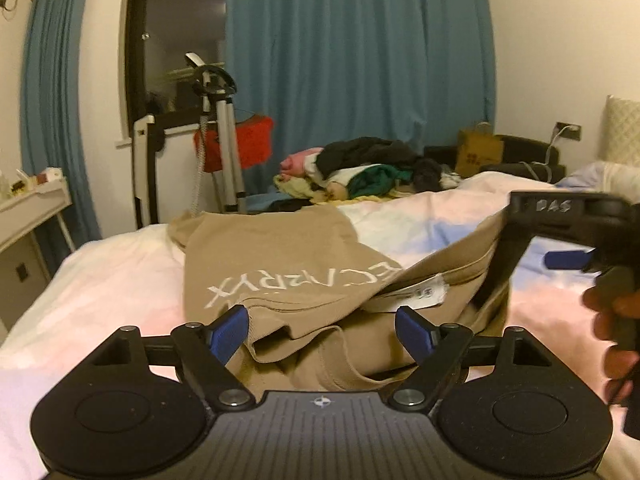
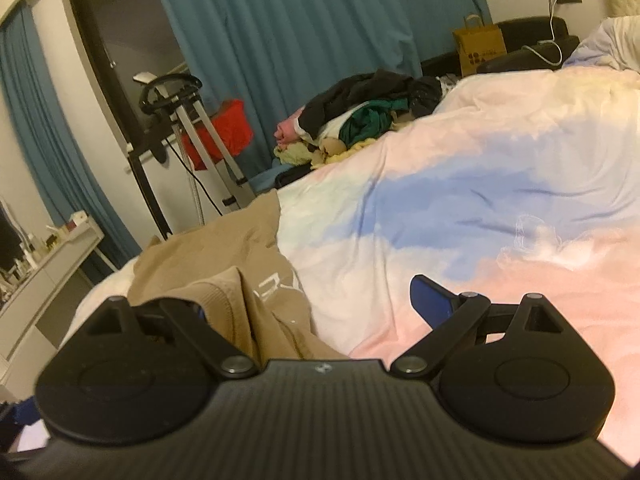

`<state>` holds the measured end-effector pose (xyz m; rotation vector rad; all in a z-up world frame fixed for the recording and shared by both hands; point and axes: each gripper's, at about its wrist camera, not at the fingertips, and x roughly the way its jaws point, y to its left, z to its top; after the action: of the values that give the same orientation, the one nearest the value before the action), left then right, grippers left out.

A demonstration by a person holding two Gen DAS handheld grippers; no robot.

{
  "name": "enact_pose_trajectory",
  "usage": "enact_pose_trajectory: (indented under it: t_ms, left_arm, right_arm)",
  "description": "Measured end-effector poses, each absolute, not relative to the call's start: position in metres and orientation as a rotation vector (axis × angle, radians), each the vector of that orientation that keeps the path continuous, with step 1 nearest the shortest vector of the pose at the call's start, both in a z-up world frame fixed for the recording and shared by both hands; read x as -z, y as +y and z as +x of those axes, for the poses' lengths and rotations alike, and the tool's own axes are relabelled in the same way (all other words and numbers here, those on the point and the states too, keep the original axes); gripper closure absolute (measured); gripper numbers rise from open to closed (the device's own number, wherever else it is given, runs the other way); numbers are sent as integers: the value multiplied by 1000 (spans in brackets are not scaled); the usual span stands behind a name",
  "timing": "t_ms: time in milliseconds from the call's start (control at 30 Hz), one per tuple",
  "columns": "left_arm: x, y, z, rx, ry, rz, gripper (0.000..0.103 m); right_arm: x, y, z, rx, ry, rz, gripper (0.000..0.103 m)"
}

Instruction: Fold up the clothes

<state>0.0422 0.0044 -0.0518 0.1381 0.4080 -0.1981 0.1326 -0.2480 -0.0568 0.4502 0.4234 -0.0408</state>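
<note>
- One tan sweatshirt (image 1: pixel 280 264) is lying on the bed (image 1: pixel 100 280), near its foot and left side, half folded and rumpled.
- Its long axis is running from the near edge away toward the curtains; the white lettering (image 1: pixel 288 284) on it is reading upside down from the left wrist view, and a white care label (image 1: pixel 416 292) is showing at a turned-back edge.
- The left tool (image 1: pixel 322 330) is hovering just over the near folds of the sweatshirt with its two blue pads (image 1: pixel 230 334) spread wide, released, no cloth pinched between them.
- The right tool (image 2: pixel 308 300) is sitting at the sweatshirt's right edge with its jaws spread; a raised tan fold is covering the left blue pad, while the right pad (image 2: pixel 430 296) is standing clear over the pastel bedcover. Nothing is being pinched.
- In the left wrist view the right tool (image 1: pixel 568 240) is appearing at the right, gripped by a hand (image 1: pixel 612 312), with one black finger reaching down against the cloth.
- One heap of mixed clothes (image 1: pixel 360 168) is lying at the far edge of the bed, well apart from the sweatshirt.
- One brown paper bag (image 1: pixel 480 152) is standing beyond that heap, before the blue curtain (image 1: pixel 352 48).
</note>
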Motion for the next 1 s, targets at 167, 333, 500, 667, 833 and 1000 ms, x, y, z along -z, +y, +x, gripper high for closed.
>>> enact_pose_trajectory:
  t_ms: [167,333,500,667,833,1000]
  left_arm:
    - [49,10,44,137,372,108,20]
    - [53,24,60,25,366,31,19]
    - [57,52,81,-134,438,-90,19]
    - [60,93,85,-235,504,-232,18]
    - [40,114,54,-266,388,-270,15]
    - [-6,125,19,-269,234,-277,11]
  right_arm:
    - [49,-244,122,38,334,459,9]
    - [48,-238,110,64,230,410,9]
    - [41,-238,98,77,133,394,9]
    - [44,-233,103,155,166,300,9]
    - [50,-231,112,205,243,258,9]
    - [7,-226,102,190,153,262,9]
